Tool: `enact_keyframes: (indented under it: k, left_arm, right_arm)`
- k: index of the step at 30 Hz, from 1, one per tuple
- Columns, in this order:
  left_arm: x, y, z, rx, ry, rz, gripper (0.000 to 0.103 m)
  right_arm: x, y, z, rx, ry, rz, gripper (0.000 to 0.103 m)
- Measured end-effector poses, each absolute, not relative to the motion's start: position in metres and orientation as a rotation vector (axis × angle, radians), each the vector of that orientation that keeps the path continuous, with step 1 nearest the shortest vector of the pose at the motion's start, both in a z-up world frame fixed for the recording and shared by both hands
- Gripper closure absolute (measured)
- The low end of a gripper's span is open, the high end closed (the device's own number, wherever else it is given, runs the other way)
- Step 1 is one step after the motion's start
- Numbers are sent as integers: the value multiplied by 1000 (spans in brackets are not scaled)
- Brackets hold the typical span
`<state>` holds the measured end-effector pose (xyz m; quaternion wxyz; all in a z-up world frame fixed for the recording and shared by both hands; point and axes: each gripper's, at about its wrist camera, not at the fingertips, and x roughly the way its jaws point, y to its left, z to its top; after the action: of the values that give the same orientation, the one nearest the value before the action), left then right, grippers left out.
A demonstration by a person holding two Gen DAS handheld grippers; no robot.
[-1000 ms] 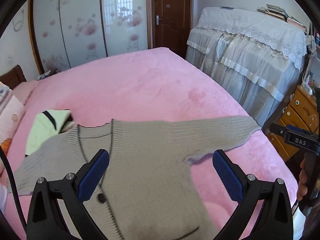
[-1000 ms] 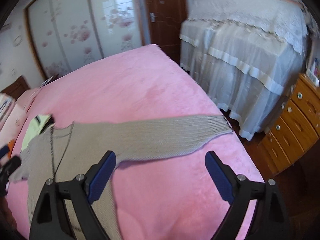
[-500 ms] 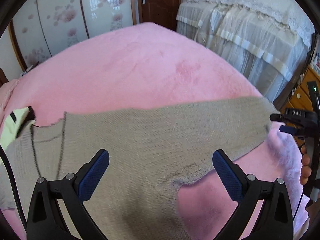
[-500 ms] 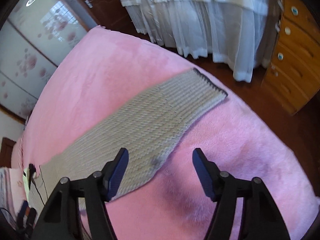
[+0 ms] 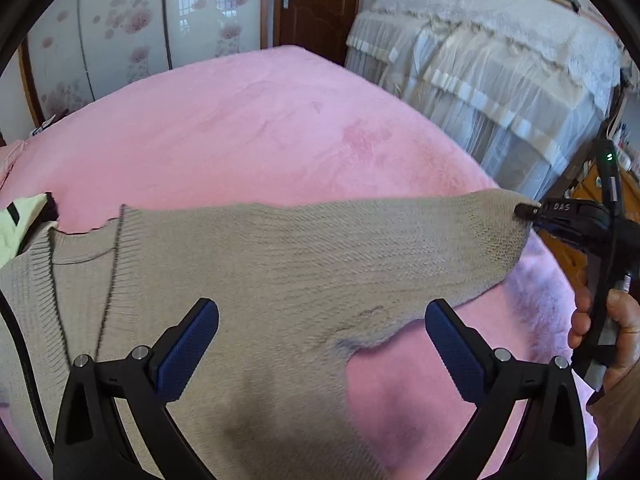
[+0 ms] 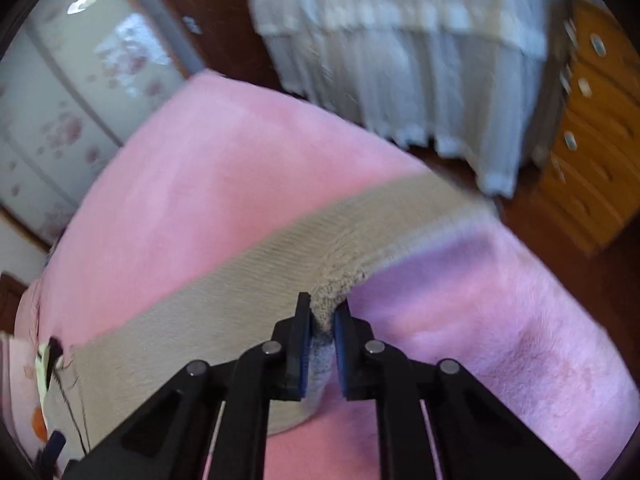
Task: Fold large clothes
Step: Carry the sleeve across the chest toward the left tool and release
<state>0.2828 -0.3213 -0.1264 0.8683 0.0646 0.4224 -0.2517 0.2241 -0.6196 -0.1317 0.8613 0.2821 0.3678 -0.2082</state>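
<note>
A grey cardigan (image 5: 256, 280) lies spread on a pink bed (image 5: 260, 120), one sleeve (image 6: 320, 248) reaching toward the bed's edge. A second ago both grippers hung spread above it. Now the right gripper (image 6: 322, 320) has dropped and pinched the sleeve's near edge, bunching the knit between its pads. The left gripper (image 5: 320, 344) is lower too, its jaws still wide over the body, holding nothing. The sleeve looks ready to fold inward.
</note>
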Motion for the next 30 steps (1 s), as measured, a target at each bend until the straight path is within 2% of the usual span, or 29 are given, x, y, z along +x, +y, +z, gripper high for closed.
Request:
enact_keyframes:
  k: [5,8,13,15,17,20,30]
  left_arm:
    - [274,-246,-95,188,800,-430,0]
    - [276,-186,-87,138,825,-369,0]
    - [284,-108,-105,50,910,-297,0]
    - [286,-86,-122,19,964,-298,0]
    - [287,-67,-142,0,1016,-280,0]
    - [282,-60,-162,-19,1055,-285,0]
    - [277,-118,-177,-12,1056,-416,0]
  right_arm:
    - [241,-510,-55,391,683,-170,93]
    - [258,-431,-40,312,685,-13,93]
    - [287,-326,-88,214,825,133,90]
    - [298,-294,-128,206,944,175,82]
    - [300,-271,-168,206,1058,195,81]
    - [284,-256,-199,233,1135,221,81]
    - [206,-301,-196,251,1068,114,81]
